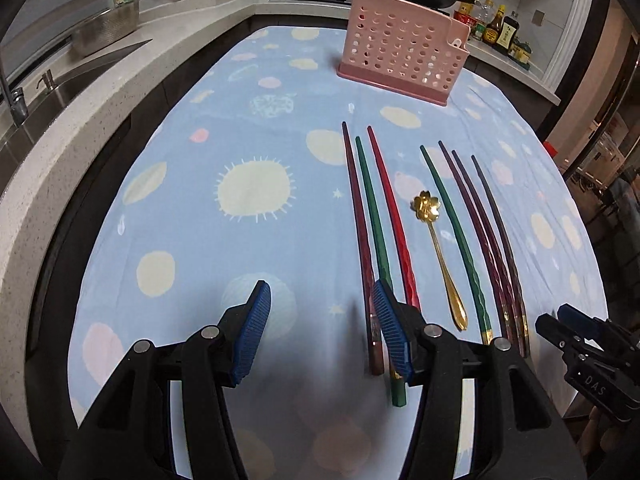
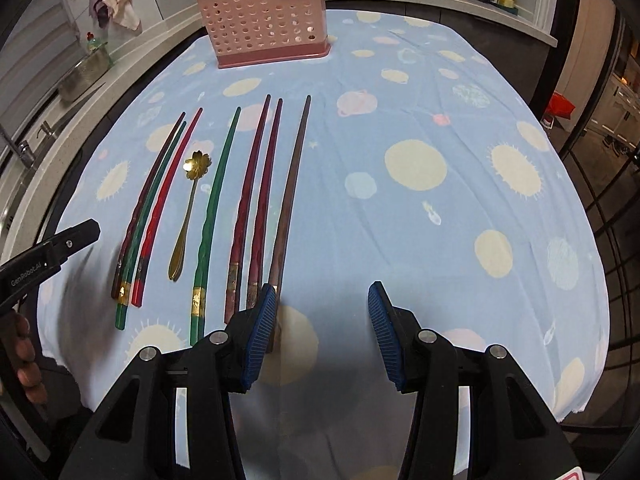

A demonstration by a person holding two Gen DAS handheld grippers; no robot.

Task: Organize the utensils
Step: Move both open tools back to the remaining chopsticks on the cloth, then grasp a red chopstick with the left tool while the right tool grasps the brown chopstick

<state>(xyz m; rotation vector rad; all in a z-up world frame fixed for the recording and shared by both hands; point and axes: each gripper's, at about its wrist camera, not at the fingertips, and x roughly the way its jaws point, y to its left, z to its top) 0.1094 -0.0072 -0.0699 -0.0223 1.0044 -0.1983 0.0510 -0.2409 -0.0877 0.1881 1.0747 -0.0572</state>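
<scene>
Left wrist view: we look down along the left tongs [image 1: 322,332] at a bench [image 1: 224,248] covered by a blue cloth with pale spots.
Left tongs: we see them about half open, blue pads apart, nothing between them but cloth.
Chopsticks, near group: a maroon chopstick [image 1: 358,216], a green chopstick [image 1: 374,220] and a red chopstick [image 1: 394,216] lie side by side; the right pad stands in front of their thick ends, and we cannot tell whether it touches them.
Spoon: a gold spoon [image 1: 438,252] with a flower-shaped bowl lies just right of that group.
Chopsticks, far group: four more chopsticks [image 1: 474,224] lie right of the spoon.
Holder: a pink perforated utensil holder [image 1: 400,48] stands upright at the far end of the cloth, well apart from the utensils.
Right tongs: they [image 1: 560,326] show at the right edge, near the thick ends of the far group.

Right wrist view: we look along the right tongs [image 2: 322,332] at the same bench [image 2: 400,208].
Right tongs: we find them about half open and holding nothing; the left pad sits over the thick end of the rightmost dark chopstick [image 2: 290,196].
Utensils: the gold spoon [image 2: 188,216] lies between three chopsticks on its left and four on its right.
Holder: the pink holder [image 2: 264,20] stands at the far edge.
Left tongs: one black finger [image 2: 60,246] enters from the left, with a hand [image 2: 24,356] below it.
</scene>
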